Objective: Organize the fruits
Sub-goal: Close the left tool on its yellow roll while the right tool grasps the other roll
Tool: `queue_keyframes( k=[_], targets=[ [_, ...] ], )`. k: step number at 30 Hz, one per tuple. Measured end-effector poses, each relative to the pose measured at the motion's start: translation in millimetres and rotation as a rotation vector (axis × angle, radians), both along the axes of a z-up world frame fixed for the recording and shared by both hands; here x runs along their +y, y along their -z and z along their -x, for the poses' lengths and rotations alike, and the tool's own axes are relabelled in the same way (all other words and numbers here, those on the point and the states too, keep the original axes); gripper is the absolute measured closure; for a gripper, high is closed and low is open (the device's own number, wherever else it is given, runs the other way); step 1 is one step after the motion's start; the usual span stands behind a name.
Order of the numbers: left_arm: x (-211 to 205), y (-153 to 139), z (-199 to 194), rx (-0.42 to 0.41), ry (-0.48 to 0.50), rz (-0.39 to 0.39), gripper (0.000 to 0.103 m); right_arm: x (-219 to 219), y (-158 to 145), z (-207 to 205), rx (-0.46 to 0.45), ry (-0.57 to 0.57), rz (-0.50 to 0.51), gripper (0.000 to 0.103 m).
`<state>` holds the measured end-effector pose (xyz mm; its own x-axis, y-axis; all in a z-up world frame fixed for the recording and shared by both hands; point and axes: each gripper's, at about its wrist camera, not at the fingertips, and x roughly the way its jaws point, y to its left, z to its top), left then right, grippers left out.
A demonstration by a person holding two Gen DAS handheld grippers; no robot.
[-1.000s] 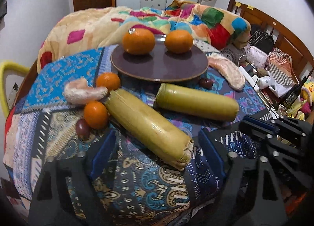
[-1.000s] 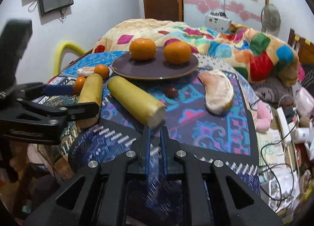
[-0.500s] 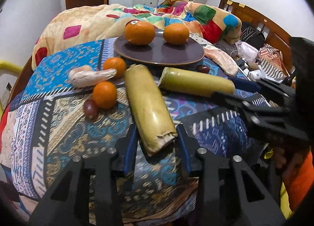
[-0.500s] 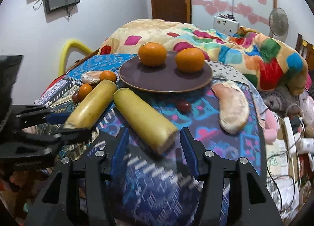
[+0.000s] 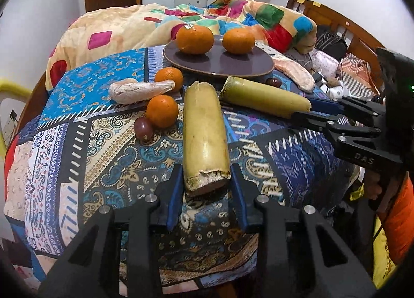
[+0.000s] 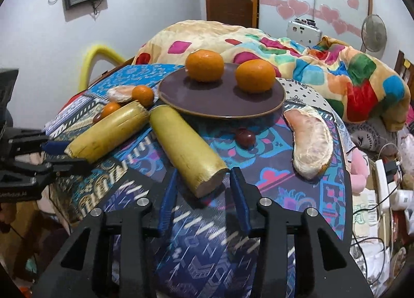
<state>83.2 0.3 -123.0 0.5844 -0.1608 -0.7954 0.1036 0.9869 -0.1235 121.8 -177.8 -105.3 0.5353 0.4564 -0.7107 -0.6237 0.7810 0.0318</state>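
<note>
Yellow cane [image 5: 204,137] sits between the closing left gripper [image 5: 205,189] jaws, seemingly gripped; right gripper [image 6: 203,189] jaws close around another stalk [image 6: 186,147], untouched.

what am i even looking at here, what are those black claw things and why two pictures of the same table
Those black claws are hand-held grippers: a person holds one in each hand, and each carries a fisheye camera looking along its two fingers. So the two pictures show one scene from two hands.

In the left camera's view the left gripper straddles the cut end of one yellow-green stalk; its jaws are closing, blue pads right at the sides. The right gripper straddles the other stalk, jaws closing too, with a gap still visible.

Both stalks lie on a patterned cloth. A dark plate holds two oranges. Beside it lie smaller oranges, peeled pomelo-like segments and small dark red fruits.
</note>
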Motion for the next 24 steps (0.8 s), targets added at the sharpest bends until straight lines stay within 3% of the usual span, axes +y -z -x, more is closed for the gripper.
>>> queue_keyframes(
  k=[2, 4, 5, 9, 12, 15, 18, 24],
  targets=[
    [2, -2, -1, 0.009, -0.010, 0.000, 0.066, 2, -3, 6, 0.002, -0.023, 0.007, 0.065],
    [2, -3, -5, 0.013, -0.015, -0.011, 0.065, 3, -6, 5, -0.001, -0.018, 0.015, 0.044],
    [2, -3, -6, 0.013, -0.015, -0.013, 0.062, 4, -8, 4, -0.018, -0.015, 0.016, 0.039],
    [-1, -1, -20, 0.016, -0.010, -0.023, 0.060, 14, -6, -10, -0.013, -0.014, 0.032, 0.038],
    [-2, 2, -29, 0.021, -0.016, -0.022, 0.060, 24, 3, -21, 0.021, -0.027, 0.045, 0.039],
    [-1, 6, -37, 0.028, -0.022, -0.007, 0.060, 29, 9, -23, 0.040, -0.045, 0.051, 0.053],
    [0, 6, -37, 0.018, -0.023, -0.008, 0.065, 28, 9, -15, 0.014, -0.052, 0.051, 0.058],
    [6, 5, -25, 0.029, -0.014, 0.021, 0.065, 15, 4, 13, 0.007, -0.037, 0.057, 0.068]
  ],
)
